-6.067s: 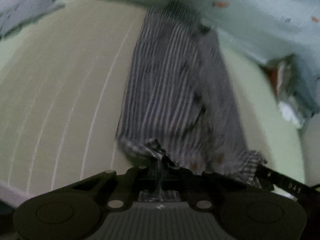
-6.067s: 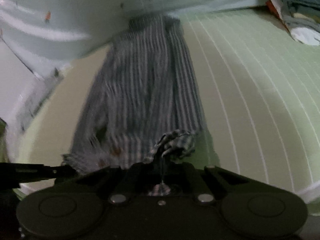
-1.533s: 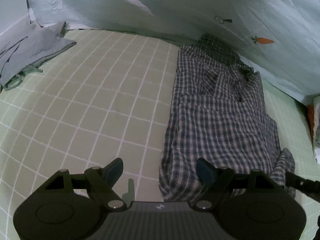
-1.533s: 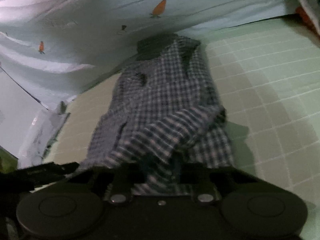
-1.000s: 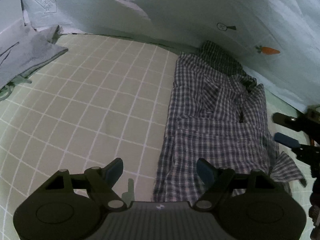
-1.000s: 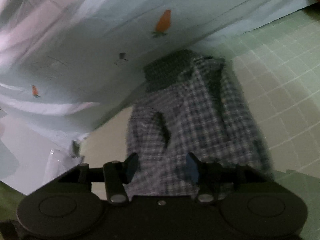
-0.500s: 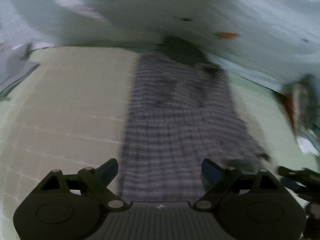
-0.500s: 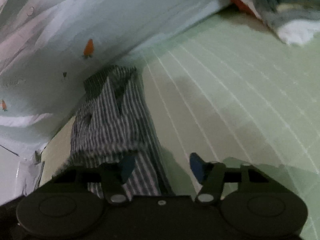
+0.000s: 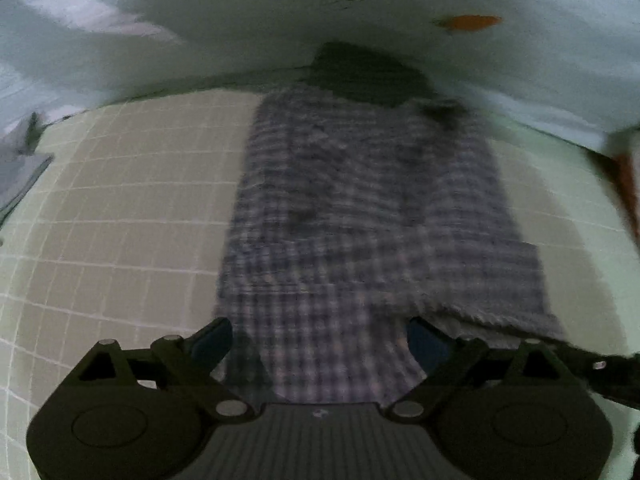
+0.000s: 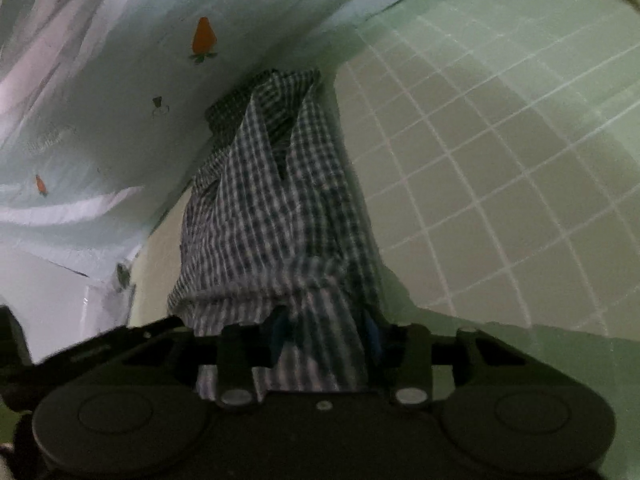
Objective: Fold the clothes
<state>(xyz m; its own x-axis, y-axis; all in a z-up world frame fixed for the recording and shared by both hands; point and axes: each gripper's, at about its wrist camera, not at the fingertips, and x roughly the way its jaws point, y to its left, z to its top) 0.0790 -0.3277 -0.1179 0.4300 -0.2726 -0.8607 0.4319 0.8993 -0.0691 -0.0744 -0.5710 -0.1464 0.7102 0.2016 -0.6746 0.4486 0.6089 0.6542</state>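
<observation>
The checked shirt [image 9: 360, 208] lies lengthwise on the green grid-patterned bed sheet [image 9: 120, 220], its collar against a pale carrot-print cover [image 9: 280, 12]. The left gripper [image 9: 320, 346] has its fingers spread wide over the hem. The right gripper's [image 10: 326, 330] fingers are closing with shirt cloth between them.
</observation>
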